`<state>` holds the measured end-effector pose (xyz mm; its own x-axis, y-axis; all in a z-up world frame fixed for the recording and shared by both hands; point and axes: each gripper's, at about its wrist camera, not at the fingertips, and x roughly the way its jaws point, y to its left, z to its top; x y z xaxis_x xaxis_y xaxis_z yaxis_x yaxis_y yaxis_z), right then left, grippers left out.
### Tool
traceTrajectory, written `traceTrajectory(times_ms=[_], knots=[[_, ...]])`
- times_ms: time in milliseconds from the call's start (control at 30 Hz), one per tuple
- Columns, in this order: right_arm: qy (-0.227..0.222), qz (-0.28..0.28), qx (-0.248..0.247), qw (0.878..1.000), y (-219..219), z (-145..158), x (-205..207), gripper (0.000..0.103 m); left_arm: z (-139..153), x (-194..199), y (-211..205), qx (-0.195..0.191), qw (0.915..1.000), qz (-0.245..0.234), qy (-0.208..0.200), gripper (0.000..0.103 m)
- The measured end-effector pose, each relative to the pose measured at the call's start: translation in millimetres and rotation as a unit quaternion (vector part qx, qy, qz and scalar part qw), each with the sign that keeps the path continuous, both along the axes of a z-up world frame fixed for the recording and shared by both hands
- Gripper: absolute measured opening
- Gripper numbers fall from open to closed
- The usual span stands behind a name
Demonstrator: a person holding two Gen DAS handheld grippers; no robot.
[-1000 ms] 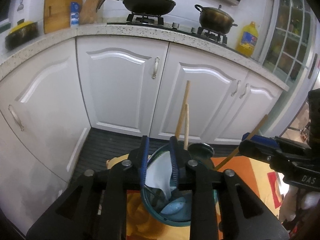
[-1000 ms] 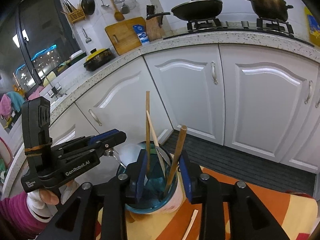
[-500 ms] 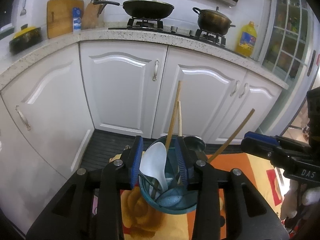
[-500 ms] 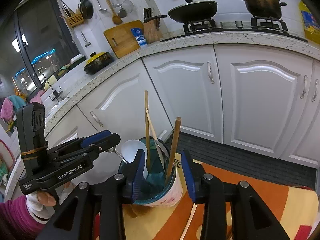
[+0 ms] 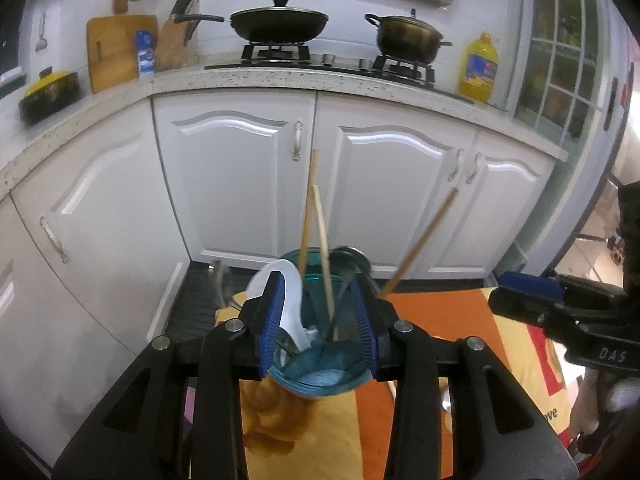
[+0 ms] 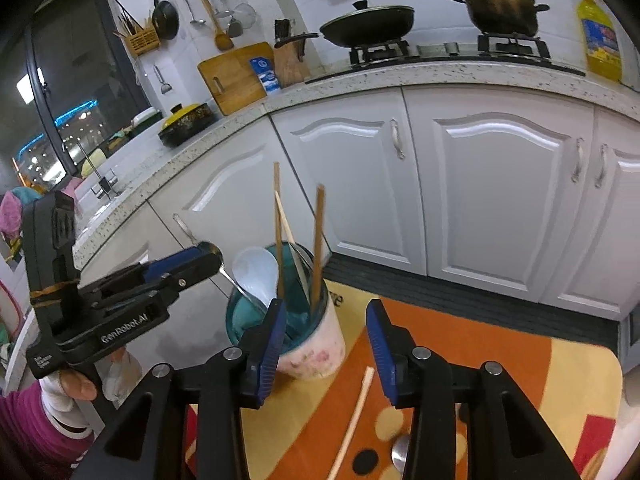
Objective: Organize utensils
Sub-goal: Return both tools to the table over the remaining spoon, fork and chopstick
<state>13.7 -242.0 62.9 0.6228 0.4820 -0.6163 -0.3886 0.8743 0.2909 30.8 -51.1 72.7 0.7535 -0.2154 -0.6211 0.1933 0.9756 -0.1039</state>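
Teal cup base hidden behind both opening grippers — nothing gripped — loose chopstick cut off below.

A lidded wok and pot sit on the stove above white cabinets.

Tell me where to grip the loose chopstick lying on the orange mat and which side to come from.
Grip the loose chopstick near its middle, coming straight down from above with the fingers set across its length. It lies flat on the mat, thin and straight, running from beside the cup toward the camera, so only the long sides offer a hold. The right hand-held gripper, jaws opening and empty, looks nearest.
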Motion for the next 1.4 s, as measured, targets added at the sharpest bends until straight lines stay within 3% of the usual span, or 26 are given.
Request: traceTrajectory(times_ms=[367,800,967,1067,1400], knots=[[0.015,-0.025,-0.021,0.999,-30.5,-17.6,-36.1,0.041,-1.6,-21.8,-33.3,0.001,0.9991,-0.041,0.006,0.034],[0.064,-0.082,-0.020,0.994,-89.7,-64.5,-62.5,0.042,-34.4,-40.5,-76.0,-0.006,0.9920,-0.111,0.061,0.035],[0.097,-0.084,-0.021,0.992,-100.6,-96.0,-60.3,0.041,-61.6,-42.9,-96.3,0.006,0.9848,-0.144,0.098,0.035],[0.113,-0.078,-0.022,0.990,-99.6,-113.6,-54.1,0.035,-76.9,-42.4,-104.9,0.008,0.9808,-0.156,0.117,0.035],[0.145,-0.064,-0.027,0.987,-84.7,-140.4,-8.6,0.026,-113.7,-32.7,-119.5,0.020,0.9732,-0.165,0.158,0.035]])
